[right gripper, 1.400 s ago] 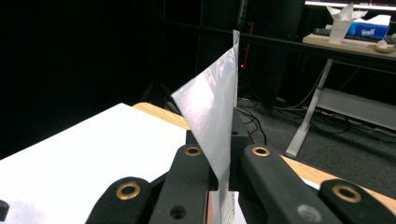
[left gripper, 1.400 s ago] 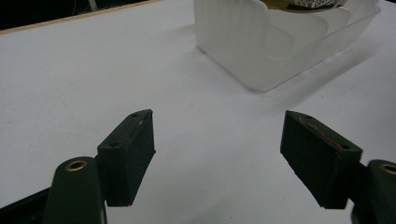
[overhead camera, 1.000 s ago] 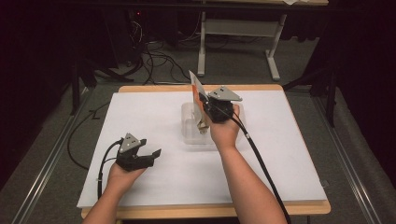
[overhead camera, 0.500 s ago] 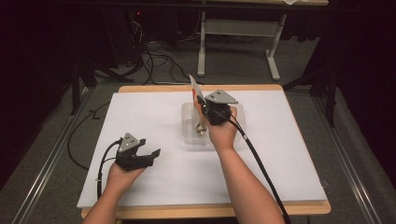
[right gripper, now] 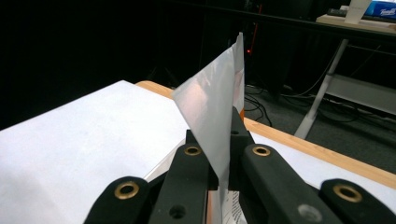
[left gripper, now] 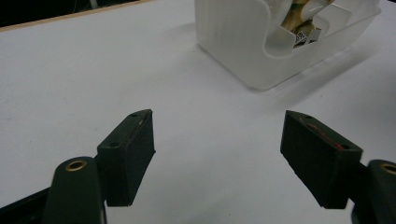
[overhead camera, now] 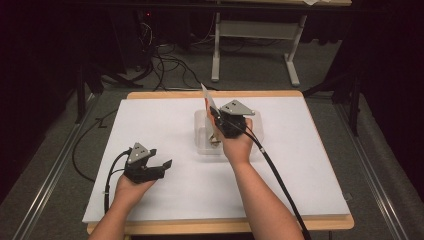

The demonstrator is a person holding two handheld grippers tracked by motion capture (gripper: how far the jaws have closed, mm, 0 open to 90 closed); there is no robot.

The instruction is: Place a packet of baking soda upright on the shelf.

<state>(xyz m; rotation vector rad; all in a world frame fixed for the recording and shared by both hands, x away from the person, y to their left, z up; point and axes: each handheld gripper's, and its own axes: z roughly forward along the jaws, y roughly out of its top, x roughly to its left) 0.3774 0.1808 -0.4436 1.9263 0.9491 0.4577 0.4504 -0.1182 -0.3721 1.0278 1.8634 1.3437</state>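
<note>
The clear plastic bin [overhead camera: 202, 145] sits near the middle of the white table [overhead camera: 150, 120] and serves as the reference point. Right gripper [overhead camera: 216, 114]: held directly above the bin, jaws closed tight on a flat silvery packet [overhead camera: 206, 95], which stands upright and rises past the jaw tips; in the right gripper view the packet [right gripper: 212, 107] is pinched by its lower part, with most of its length free above. Left gripper [overhead camera: 162, 167]: resting on the table well to the near left of the bin, jaws spread wide and holding nothing; the left gripper view looks between them toward the bin [left gripper: 243, 42], where further packets [left gripper: 301, 23] lie inside.

Risks, as judged from this moment: the grip covers a small part of a smooth, thin packet, so a quick swing could let it slide or twist out and drop beside the bin. With no hand steadying the light bin, a low pass of the right gripper could catch its rim and drag or tip it.
</note>
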